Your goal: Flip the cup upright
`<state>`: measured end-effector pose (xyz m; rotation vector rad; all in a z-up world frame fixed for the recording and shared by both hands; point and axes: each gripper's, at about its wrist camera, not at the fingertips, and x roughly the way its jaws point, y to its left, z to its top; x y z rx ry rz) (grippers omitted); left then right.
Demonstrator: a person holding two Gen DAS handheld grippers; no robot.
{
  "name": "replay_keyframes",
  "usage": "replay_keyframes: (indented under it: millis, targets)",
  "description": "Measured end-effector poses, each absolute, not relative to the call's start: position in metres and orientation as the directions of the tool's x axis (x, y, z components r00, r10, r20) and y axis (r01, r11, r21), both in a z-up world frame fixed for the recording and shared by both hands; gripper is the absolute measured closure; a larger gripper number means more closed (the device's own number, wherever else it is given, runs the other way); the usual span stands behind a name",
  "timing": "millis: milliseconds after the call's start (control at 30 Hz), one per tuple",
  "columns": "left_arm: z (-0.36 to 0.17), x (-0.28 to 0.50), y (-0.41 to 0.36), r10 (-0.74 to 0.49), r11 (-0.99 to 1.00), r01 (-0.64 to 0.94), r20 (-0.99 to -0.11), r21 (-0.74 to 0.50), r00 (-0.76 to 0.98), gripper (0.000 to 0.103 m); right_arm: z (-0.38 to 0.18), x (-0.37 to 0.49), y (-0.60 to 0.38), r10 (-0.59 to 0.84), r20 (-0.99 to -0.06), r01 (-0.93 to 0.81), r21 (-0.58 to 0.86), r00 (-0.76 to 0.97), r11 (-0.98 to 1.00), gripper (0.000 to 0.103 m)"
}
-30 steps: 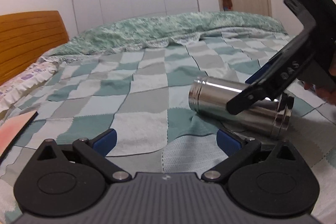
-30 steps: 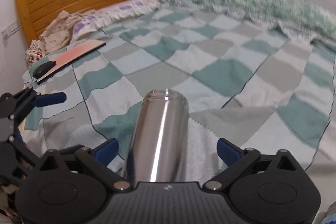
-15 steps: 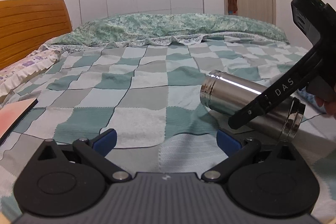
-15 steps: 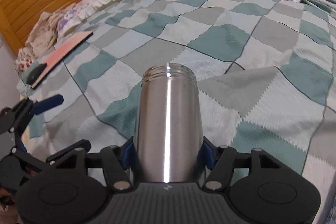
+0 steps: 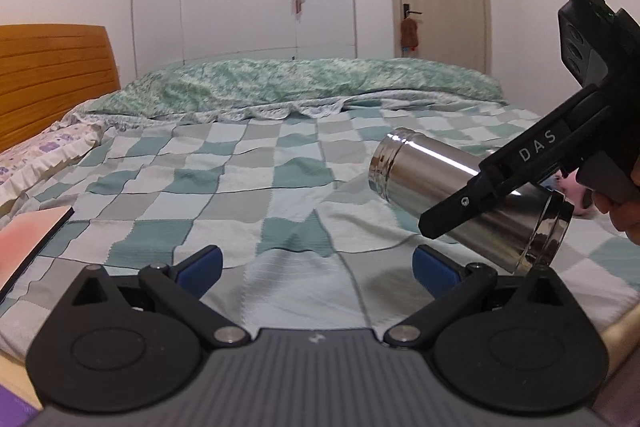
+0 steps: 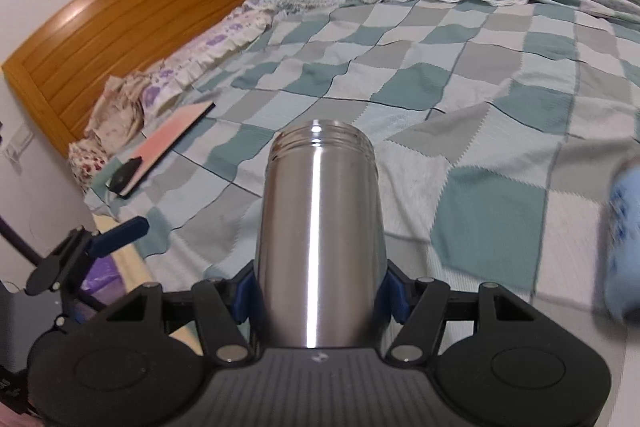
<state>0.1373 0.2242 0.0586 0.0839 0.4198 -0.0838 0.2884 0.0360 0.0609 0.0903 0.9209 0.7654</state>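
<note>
A stainless steel cup [image 6: 320, 223] is clamped between the blue pads of my right gripper [image 6: 320, 297], its threaded mouth pointing away from me. In the left wrist view the cup [image 5: 436, 175] hangs tilted above the checked blanket [image 5: 256, 195], mouth to the upper left, held by my right gripper [image 5: 472, 203]. My left gripper [image 5: 316, 263] is open and empty, low over the blanket near the bed's front edge, left of the cup. It also shows in the right wrist view [image 6: 116, 233].
A pink book [image 6: 176, 131] with a dark object [image 6: 124, 175] on it lies at the bed's left side near the pillows [image 6: 208, 47]. A wooden headboard [image 5: 52, 75] stands left. A rumpled green duvet [image 5: 304, 83] lies at the back. A light blue object [image 6: 624, 227] is at far right.
My right gripper has shut on the cup and lifted it off the blanket, tilting its mouth end upward. My left gripper has stayed open and drawn back slightly.
</note>
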Motion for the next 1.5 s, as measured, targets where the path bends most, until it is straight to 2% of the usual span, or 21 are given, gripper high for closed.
replay_keyframes:
  millis: [533, 767, 1033, 1100, 1133, 1167, 1500]
  targets:
    - [0.038, 0.088, 0.178, -0.160, 0.980, 0.197, -0.434, 0.041, 0.886, 0.000, 0.010, 0.212, -0.043, 0.588, -0.694, -0.345, 0.478, 0.415, 0.808, 0.041]
    - [0.026, 0.090, 0.172, -0.151, 0.981, 0.189, -0.465, 0.036, 0.872, 0.000, -0.016, 0.217, -0.049, 0.537, -0.707, -0.268, 0.466, 0.461, 0.843, 0.041]
    - [0.027, 0.092, 0.170, -0.136, 0.984, 0.173, -0.471, 0.037, 0.871, 0.000, -0.019, 0.220, -0.038, 0.487, -0.713, -0.267, 0.407, 0.504, 0.873, 0.040]
    - [0.028, 0.092, 0.168, -0.129, 0.985, 0.168, -0.472, 0.042, 0.872, 0.000, -0.016, 0.219, -0.036, 0.483, -0.716, -0.290, 0.387, 0.503, 0.875, 0.032]
    - [0.029, 0.091, 0.167, -0.127, 0.985, 0.167, -0.471, 0.044, 0.873, 0.000, -0.015, 0.219, -0.036, 0.488, -0.717, -0.299, 0.386, 0.497, 0.872, 0.015]
    - [0.029, 0.090, 0.165, -0.125, 0.985, 0.166, -0.472, 0.046, 0.873, 0.000, -0.013, 0.218, -0.038, 0.497, -0.714, -0.310, 0.389, 0.494, 0.867, 0.003]
    - [0.046, 0.075, 0.131, -0.097, 0.986, 0.149, -0.475, 0.073, 0.874, 0.000, 0.013, 0.200, -0.095, 0.538, -0.636, -0.402, 0.362, 0.553, 0.841, 0.000]
